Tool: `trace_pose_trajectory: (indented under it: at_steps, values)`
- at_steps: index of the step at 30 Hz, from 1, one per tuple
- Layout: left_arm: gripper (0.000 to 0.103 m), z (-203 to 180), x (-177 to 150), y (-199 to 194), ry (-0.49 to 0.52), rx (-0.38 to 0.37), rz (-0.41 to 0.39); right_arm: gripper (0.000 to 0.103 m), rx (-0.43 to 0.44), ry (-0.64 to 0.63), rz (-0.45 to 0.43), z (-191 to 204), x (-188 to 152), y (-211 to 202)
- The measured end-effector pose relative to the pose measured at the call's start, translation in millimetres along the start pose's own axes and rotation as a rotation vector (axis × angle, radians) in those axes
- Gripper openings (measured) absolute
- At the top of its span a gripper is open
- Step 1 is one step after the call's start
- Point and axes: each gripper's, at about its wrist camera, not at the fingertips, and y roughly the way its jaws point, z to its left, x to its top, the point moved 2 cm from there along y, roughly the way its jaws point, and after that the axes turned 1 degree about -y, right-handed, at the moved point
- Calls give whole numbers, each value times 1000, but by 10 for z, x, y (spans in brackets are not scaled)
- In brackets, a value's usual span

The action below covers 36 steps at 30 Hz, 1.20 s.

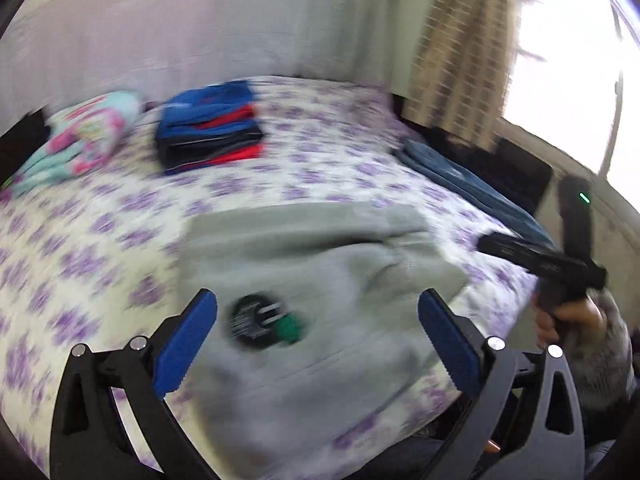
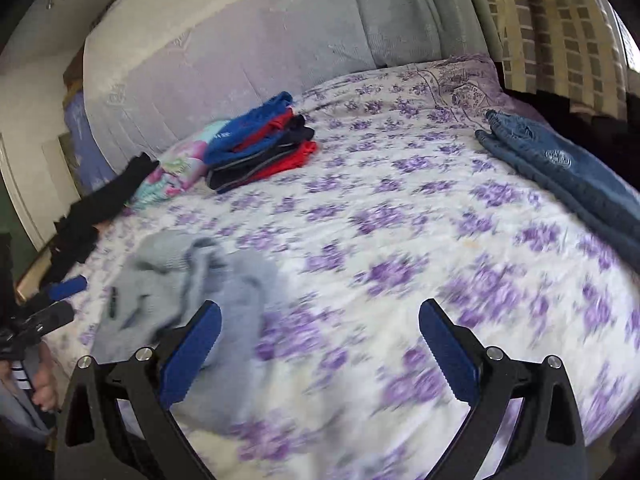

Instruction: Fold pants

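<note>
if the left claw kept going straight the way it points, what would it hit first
Most likely the grey pants lying on the bed; they fill the space between the open left claw jaws. Blur makes depth uncertain.

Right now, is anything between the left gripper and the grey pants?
Nothing visible. The left gripper is open right over the grey pants, which lie on the bed. The clothes stack and jeans lie well apart.

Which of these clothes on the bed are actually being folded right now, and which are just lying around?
In the job:
grey pants, partly folded
left gripper, open above them
right gripper, open beside them

Lying about:
folded clothes stack
blue jeans
pastel floral bundle
floral bedspread
</note>
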Motion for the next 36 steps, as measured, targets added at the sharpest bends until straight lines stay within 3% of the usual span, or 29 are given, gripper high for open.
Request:
trace_pose_trajectory:
  at_steps: [5, 9, 12, 20, 26, 28, 29, 31, 32, 33, 35, 36]
  values:
    - [99, -490, 3, 568, 94, -90, 122, 99, 15, -137, 109, -56, 264, 510]
    - [99, -670, -160, 769, 184, -17, 153, 99, 70, -353, 245, 191, 282, 936]
    - [99, -744, -324, 785, 276, 18, 148, 99, 127, -454, 299, 375, 289, 1114]
    - [99, -586, -343, 792, 191, -8, 146, 99, 167, -483, 360, 468, 503, 1502]
    - [99, -546, -267, 670, 158, -53, 113, 99, 162, -361, 355, 265, 532, 1279]
    - [99, -467, -207, 577, 118, -62, 86, 99, 114, -311, 329, 184, 545, 1164]
    - [99, -417, -183, 516, 93, -60, 72, 99, 71, -266, 300, 85, 601, 1085]
    - [99, -255, -134, 361, 34, -42, 36, 99, 81, -113, 266, -173, 719, 928]
    - [99, -176, -119, 293, 11, -26, 21, 99, 107, 0, 243, -295, 752, 807]
    - [99, -83, -97, 228, -11, -3, 5, 99, 187, 82, 224, -338, 749, 695]
    - [99, 147, -90, 90, -57, 66, -14, 99, 361, 189, 191, -217, 647, 476]
    - [99, 267, -94, 39, -82, 104, -18, 99, 386, 197, 169, -121, 602, 392]
